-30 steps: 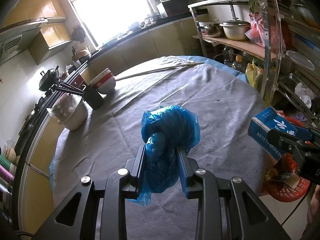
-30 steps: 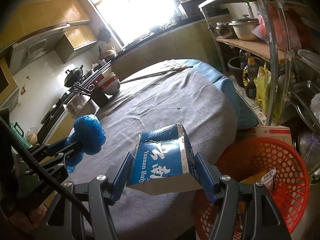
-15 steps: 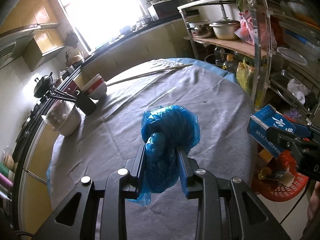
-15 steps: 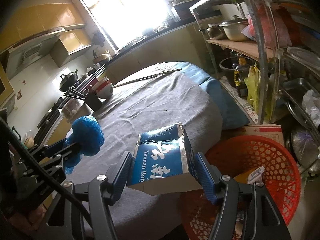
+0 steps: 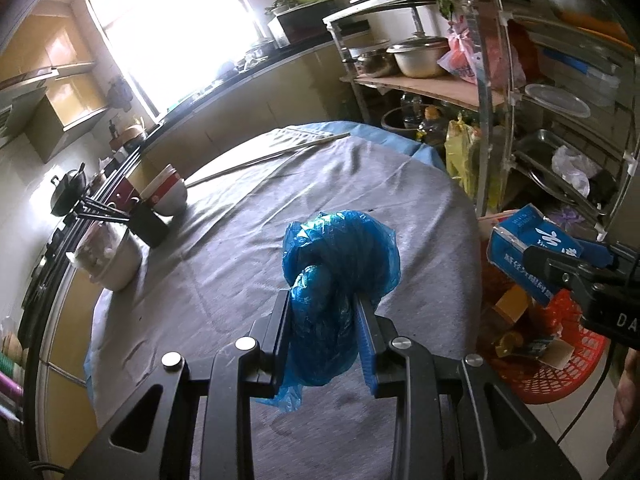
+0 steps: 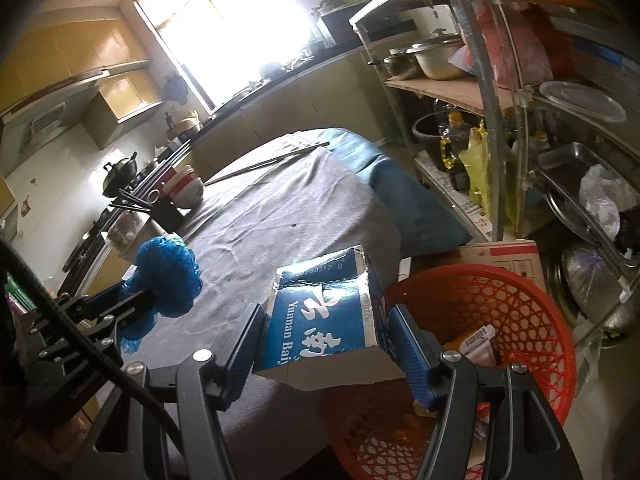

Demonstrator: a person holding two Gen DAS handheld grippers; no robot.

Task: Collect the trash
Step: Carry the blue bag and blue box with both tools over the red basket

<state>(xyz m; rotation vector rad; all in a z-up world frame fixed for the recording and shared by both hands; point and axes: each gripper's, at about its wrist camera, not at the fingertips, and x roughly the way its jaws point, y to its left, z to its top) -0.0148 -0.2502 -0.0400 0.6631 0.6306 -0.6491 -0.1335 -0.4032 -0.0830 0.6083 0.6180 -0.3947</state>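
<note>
My left gripper (image 5: 322,312) is shut on a crumpled blue plastic bag (image 5: 340,256), held above the grey cloth of the round table (image 5: 248,232). From the right wrist view the same blue plastic bag (image 6: 166,276) shows at the left. My right gripper (image 6: 324,332) is shut on a blue carton (image 6: 326,316) with white lettering, held over the table's edge beside a red mesh basket (image 6: 516,312). In the left wrist view the blue carton (image 5: 524,248) hangs above the red mesh basket (image 5: 560,364), which holds several scraps.
Stacked bowls (image 5: 166,196), a black holder with chopsticks (image 5: 148,224) and a white pot (image 5: 112,256) stand at the table's left. A long stick (image 5: 264,156) lies at the far edge. A metal rack (image 5: 492,92) with pots stands at the right, a cardboard box (image 6: 504,256) behind the basket.
Both grippers have drifted to the right, toward the red basket, still holding the bag and the carton. The basket now shows larger and nearer in both views.
</note>
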